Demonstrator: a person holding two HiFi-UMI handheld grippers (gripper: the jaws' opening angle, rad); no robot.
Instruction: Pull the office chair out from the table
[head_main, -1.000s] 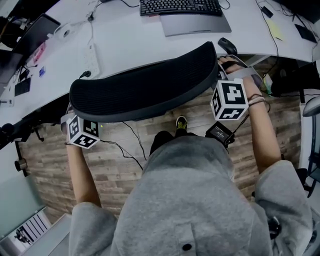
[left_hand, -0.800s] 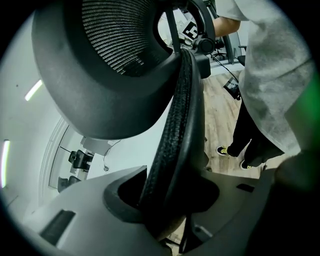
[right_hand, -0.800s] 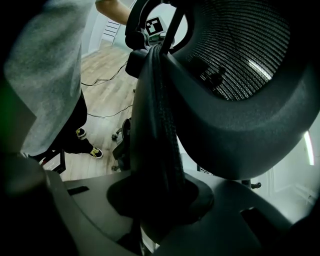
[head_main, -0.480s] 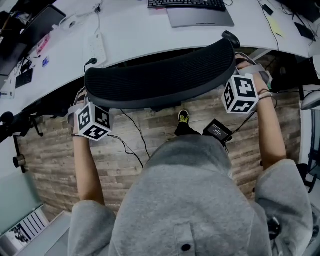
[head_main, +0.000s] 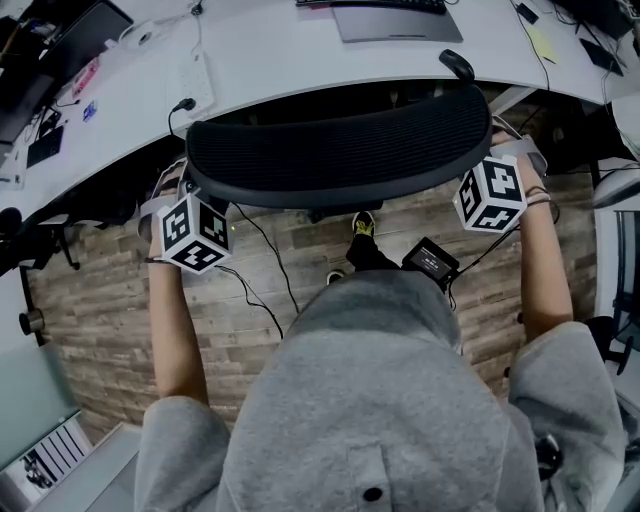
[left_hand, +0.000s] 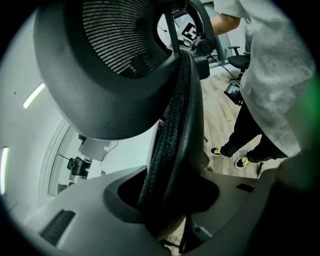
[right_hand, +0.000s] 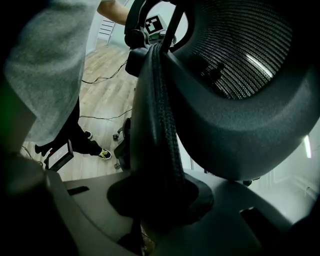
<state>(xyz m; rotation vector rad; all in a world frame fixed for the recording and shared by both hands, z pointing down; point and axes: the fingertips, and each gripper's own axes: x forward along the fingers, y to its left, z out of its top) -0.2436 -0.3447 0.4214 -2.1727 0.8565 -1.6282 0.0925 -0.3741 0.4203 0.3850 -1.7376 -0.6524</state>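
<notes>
The office chair's black mesh back (head_main: 340, 160) stands just in front of the white table (head_main: 280, 60), with a dark gap between them. My left gripper (head_main: 188, 188) is shut on the back's left edge, its marker cube (head_main: 195, 232) below it. My right gripper (head_main: 492, 142) is shut on the right edge. In the left gripper view the padded rim (left_hand: 175, 140) runs down into the left gripper (left_hand: 167, 200), clamped by both jaws. In the right gripper view the rim (right_hand: 160, 125) sits the same way in the right gripper (right_hand: 160, 200).
A mouse (head_main: 457, 64), a grey pad (head_main: 390, 20) and a power strip (head_main: 195, 85) lie on the table. Cables (head_main: 265, 270) and a small black box (head_main: 430, 262) are on the wooden floor near the person's shoe (head_main: 363, 226). Another chair (head_main: 620, 190) stands at right.
The chair back, which overlapped the table edge, has come away from the table toward the person. Both grippers moved back with it and kept their hold.
</notes>
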